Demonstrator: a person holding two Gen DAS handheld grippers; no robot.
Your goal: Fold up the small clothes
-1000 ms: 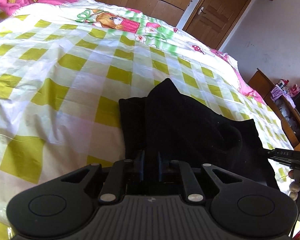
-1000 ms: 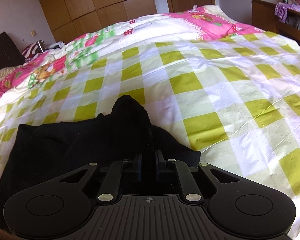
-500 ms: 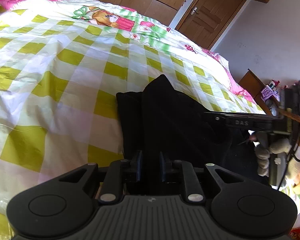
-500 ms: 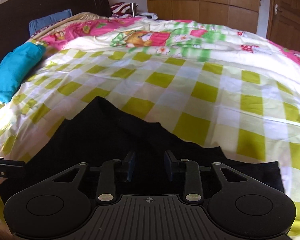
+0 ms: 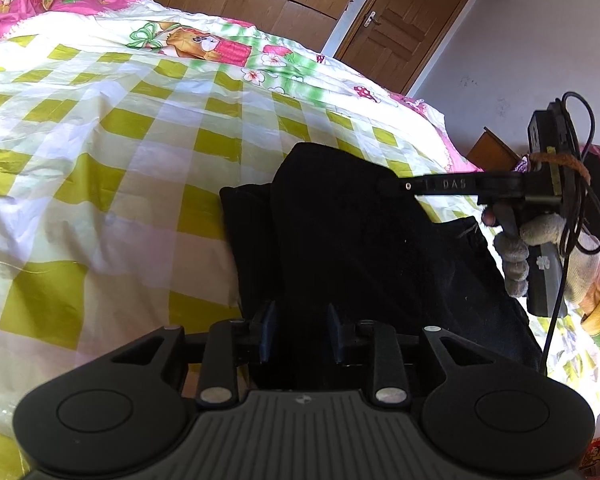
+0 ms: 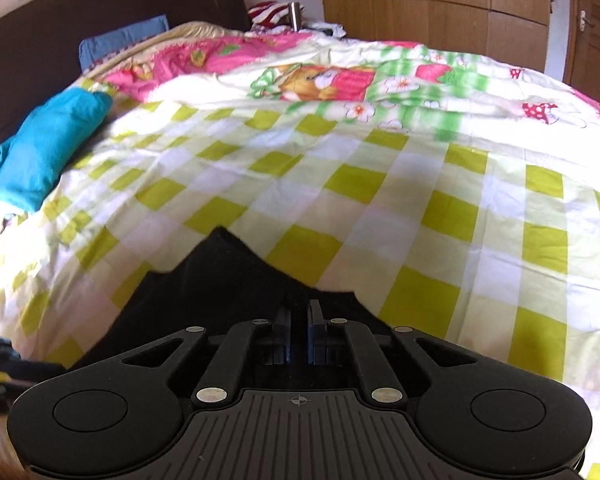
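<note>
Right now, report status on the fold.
Left tongs open over the black garment. Right tongs shut on its far edge. Nothing in the way on the checked bedspread.

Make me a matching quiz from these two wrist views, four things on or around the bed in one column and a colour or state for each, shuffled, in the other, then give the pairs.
Things:
1. garment
2. folded cloth by the headboard
3. left tool
4. right tool

Descriptions:
A. turquoise
B. fingers nearly closed, pinching fabric
C. black
D. fingers apart

Pairs: 1-C, 2-A, 3-D, 4-B
</note>
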